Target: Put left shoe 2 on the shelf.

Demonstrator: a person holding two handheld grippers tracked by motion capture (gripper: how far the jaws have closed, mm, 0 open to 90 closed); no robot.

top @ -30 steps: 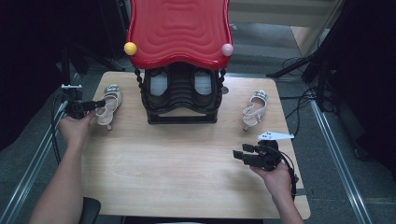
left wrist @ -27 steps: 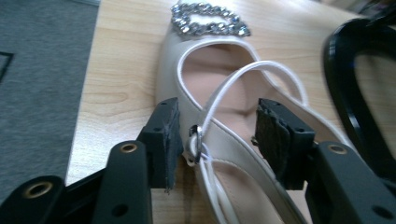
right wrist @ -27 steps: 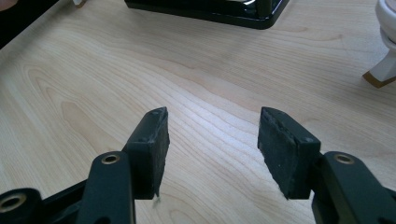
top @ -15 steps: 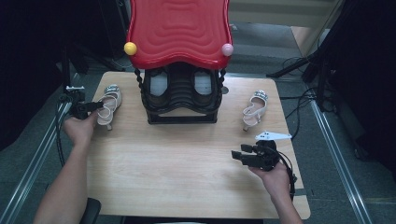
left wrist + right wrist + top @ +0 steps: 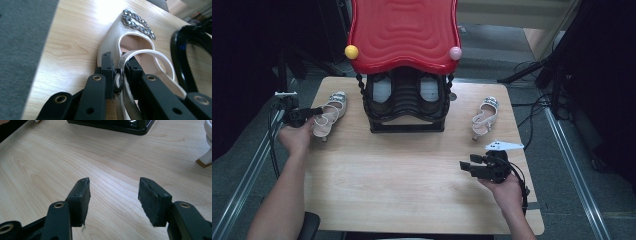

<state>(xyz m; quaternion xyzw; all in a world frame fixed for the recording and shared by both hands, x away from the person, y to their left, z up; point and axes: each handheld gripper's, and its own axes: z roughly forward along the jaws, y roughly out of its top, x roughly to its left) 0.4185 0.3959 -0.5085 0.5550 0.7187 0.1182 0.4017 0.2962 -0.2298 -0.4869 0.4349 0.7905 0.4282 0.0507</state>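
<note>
A white heeled sandal (image 5: 330,113) with a jewelled toe lies at the table's left edge. My left gripper (image 5: 318,111) is shut on its heel strap (image 5: 140,53), which runs between the jaws in the left gripper view. A second white sandal (image 5: 485,116) rests on the right side of the table. My right gripper (image 5: 465,168) hovers over the front right of the table, open, with bare wood between its pads (image 5: 80,195). That second sandal's heel (image 5: 206,157) shows at the right edge of the right gripper view.
A black rack (image 5: 407,102) under a red wavy lid (image 5: 404,32) stands at the back centre, with a yellow ball (image 5: 351,51) and a pink ball (image 5: 455,52) on its corners. The wooden table (image 5: 402,170) has open room in front. Cables trail on the floor to the right.
My left gripper has crept slightly toward the left sandal and closed on its strap. The right gripper has barely shifted and stays open.
</note>
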